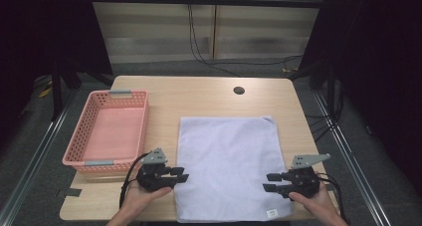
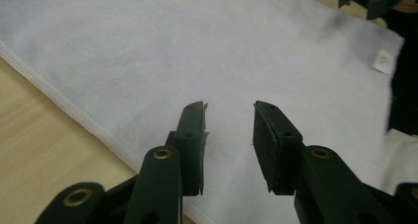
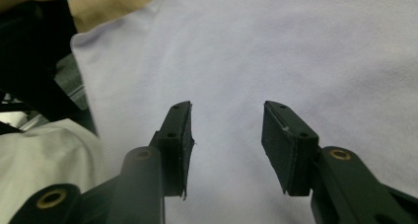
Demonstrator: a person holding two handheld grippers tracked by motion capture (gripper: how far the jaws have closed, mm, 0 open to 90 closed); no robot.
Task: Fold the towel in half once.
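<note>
1. At 9 o'clock of the table (image 1: 209, 94) stands a pink plastic basket (image 1: 142, 117). Its walls are a stiff lattice of small holes, there is a grey handle at each short end, and nothing lies inside.
2. The left gripper (image 1: 179, 174) is held at 7 o'clock, at the towel's left hem. Its jaws stand apart and grasp nothing; the pads look like black rubber.
3. The pale lilac towel (image 1: 229, 161) lies flat from the centre to 6 o'clock. It has a fine knit, a stitched hem and a small white tag (image 1: 271, 212) near 5 o'clock. I judge it soft, light and limp, so it will sag and fold; the near corners or the hem seem best to pinch.
4. The right gripper (image 1: 272, 182) waits at 5 o'clock over the towel's right edge, jaws released, empty.
</note>
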